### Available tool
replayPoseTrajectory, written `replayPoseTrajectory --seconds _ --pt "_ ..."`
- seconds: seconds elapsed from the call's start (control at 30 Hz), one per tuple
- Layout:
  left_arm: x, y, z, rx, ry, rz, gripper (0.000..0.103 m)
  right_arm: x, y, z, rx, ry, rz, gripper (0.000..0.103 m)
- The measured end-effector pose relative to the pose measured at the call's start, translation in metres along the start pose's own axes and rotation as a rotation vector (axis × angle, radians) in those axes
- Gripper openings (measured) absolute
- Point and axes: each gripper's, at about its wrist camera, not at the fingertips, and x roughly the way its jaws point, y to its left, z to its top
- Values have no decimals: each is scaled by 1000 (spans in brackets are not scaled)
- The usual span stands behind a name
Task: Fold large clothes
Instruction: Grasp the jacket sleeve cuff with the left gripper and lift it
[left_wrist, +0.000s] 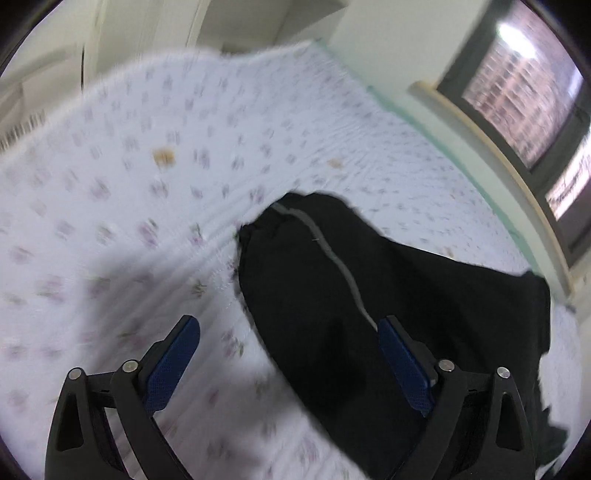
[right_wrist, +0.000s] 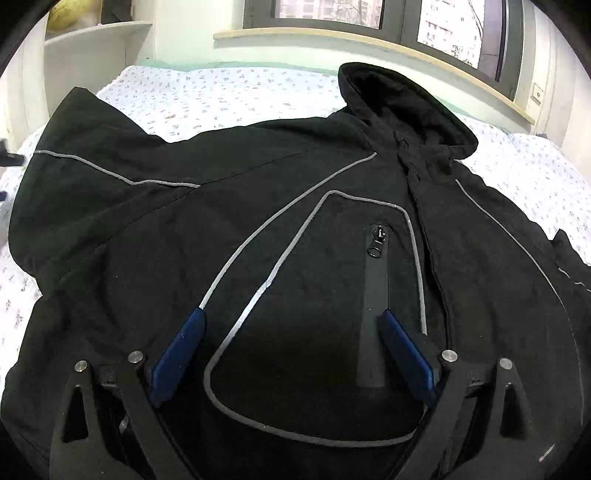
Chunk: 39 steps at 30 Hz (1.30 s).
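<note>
A black hooded jacket (right_wrist: 295, 229) with grey piping lies front up on the bed, hood (right_wrist: 402, 110) toward the window, chest zipper (right_wrist: 376, 243) in the middle. My right gripper (right_wrist: 291, 325) is open and empty, low over the jacket's chest. In the left wrist view one black sleeve (left_wrist: 332, 280) with a grey stripe stretches across the sheet. My left gripper (left_wrist: 288, 328) is open and empty just above the sleeve's left edge, its right finger (left_wrist: 402, 362) over the fabric.
The bed has a white floral sheet (left_wrist: 129, 184) with a mint edge (right_wrist: 229, 64). A wooden window sill (right_wrist: 369, 42) and dark-framed window (left_wrist: 524, 85) run along the far side. White shelves (right_wrist: 96, 44) stand at the far left.
</note>
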Motion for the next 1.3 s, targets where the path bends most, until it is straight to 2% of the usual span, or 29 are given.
replayPoseTrajectory --seconds 0.07,0.13,0.17,0.2,0.23,0.27,0.37,0.4,0.43,0.5,0.57,0.63,0.7,0.73,0.77,0.8,0.87,0.9,1.03,1.1,1.2,1.3 --pt "20 4 1 -39 13 -61 93 0 2 -2 12 1 10 99" --pt "30 1 4 -31 1 -83 93 5 -6 1 17 4 15 101" --pt "34 -5 5 -22 -11 -94 84 6 -5 1 15 3 12 101" --pt "35 -12 5 -10 -19 -81 68 4 -6 2 19 4 7 101" --pt "34 -20 4 15 -15 -73 31 4 -5 2 18 4 5 101" --pt "33 -25 6 28 -15 -74 23 4 -5 3 17 5 5 101" --pt "-4 -45 0 115 -123 48 19 4 -5 3 18 4 6 101" --pt "-26 -44 -1 120 -172 133 19 4 -5 3 17 5 5 101" --pt "-40 -36 0 87 -190 168 19 5 -4 3 17 5 5 101" --pt "-55 -13 5 9 -176 203 19 4 -3 3 14 3 15 101" --pt "-47 -6 0 27 -116 262 19 3 -2 2 5 4 7 102" --pt "-21 -18 -18 149 -74 411 20 3 -2 1 2 2 3 102" --pt "-17 -31 -37 257 -102 467 19 4 -3 1 7 5 7 103" --pt "-25 -39 -45 305 -133 465 19 4 -4 1 10 7 9 103" --pt "-35 -50 -50 344 -162 429 19 4 -4 1 11 9 11 103" --pt "-56 -67 -56 378 -201 350 18 3 -4 1 13 7 10 103" --pt "-91 -96 -67 436 -268 267 18 0 -7 1 24 -2 13 103" --pt "-115 -118 -76 482 -312 201 18 -4 -9 2 34 -9 13 102" --pt "-192 -204 -120 629 -410 -50 18 -50 -22 14 76 -79 26 97" --pt "-210 -240 -138 664 -413 -154 18 -86 -35 22 93 -123 31 97" --pt "-216 -296 -168 693 -358 -314 18 -130 -62 26 101 -172 24 97" --pt "-197 -347 -209 746 -293 -362 18 -158 -97 20 124 -174 -13 97"
